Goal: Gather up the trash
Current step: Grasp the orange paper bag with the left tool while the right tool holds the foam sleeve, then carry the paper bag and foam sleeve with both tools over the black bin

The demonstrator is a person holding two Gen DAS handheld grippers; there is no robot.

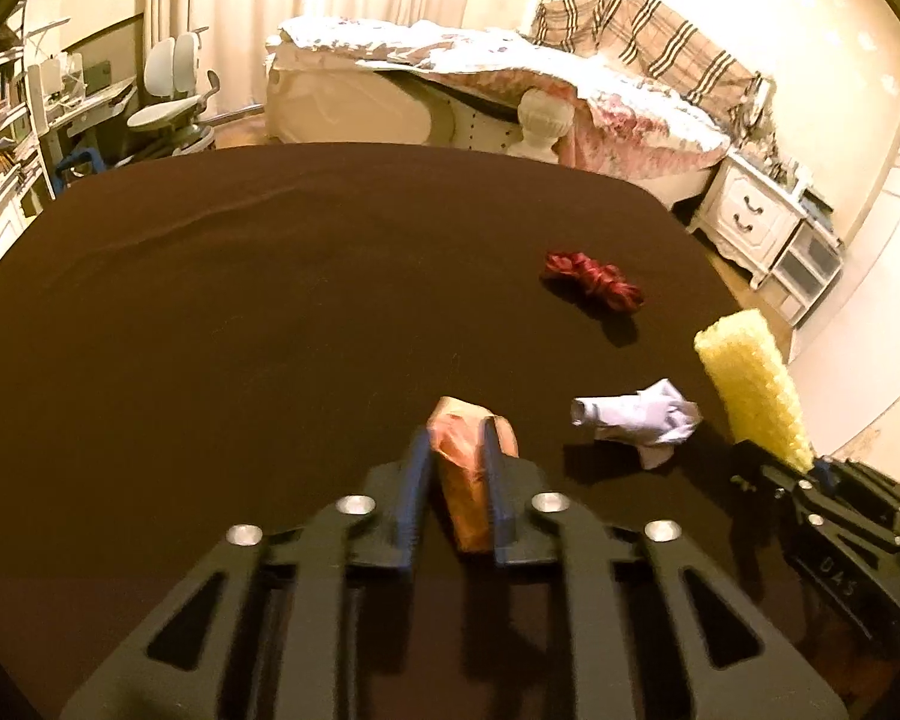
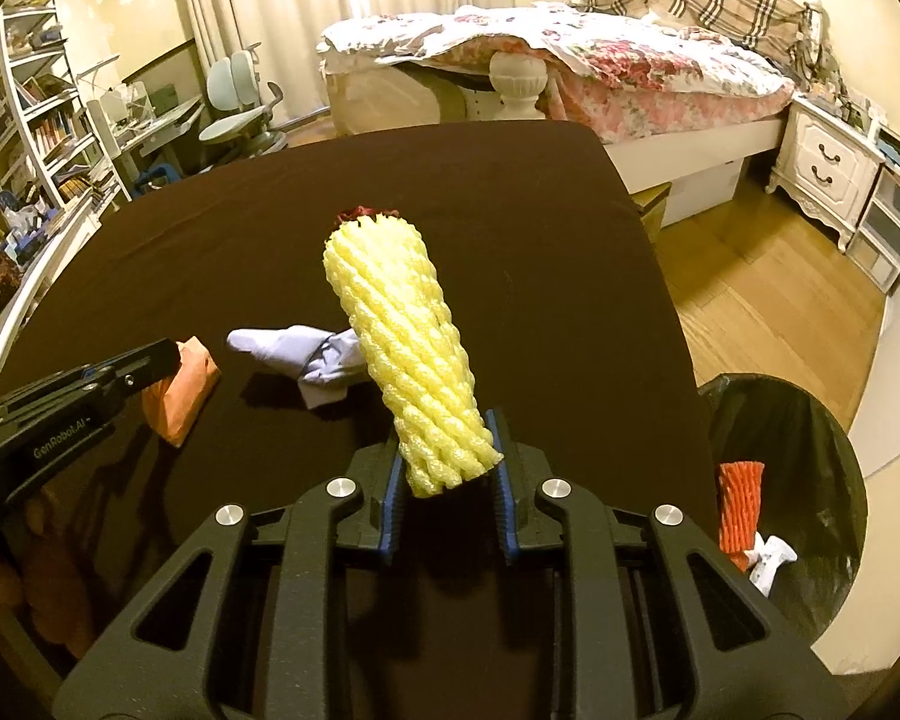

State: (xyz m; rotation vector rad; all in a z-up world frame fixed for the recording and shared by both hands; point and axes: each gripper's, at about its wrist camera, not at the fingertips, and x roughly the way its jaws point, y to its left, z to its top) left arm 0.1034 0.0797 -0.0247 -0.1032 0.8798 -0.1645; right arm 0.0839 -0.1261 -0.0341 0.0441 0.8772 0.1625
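My left gripper is shut on an orange wrapper just above the dark table; it also shows in the right wrist view. My right gripper is shut on a yellow foam net sleeve, held upright above the table's right side; the sleeve also shows in the left wrist view. A crumpled white tissue lies between the grippers, and shows in the right wrist view too. A dark red crumpled wrapper lies further back.
A black bin stands on the floor right of the table, holding an orange foam net and white paper. A bed, a white nightstand, a desk chair and bookshelves surround the table.
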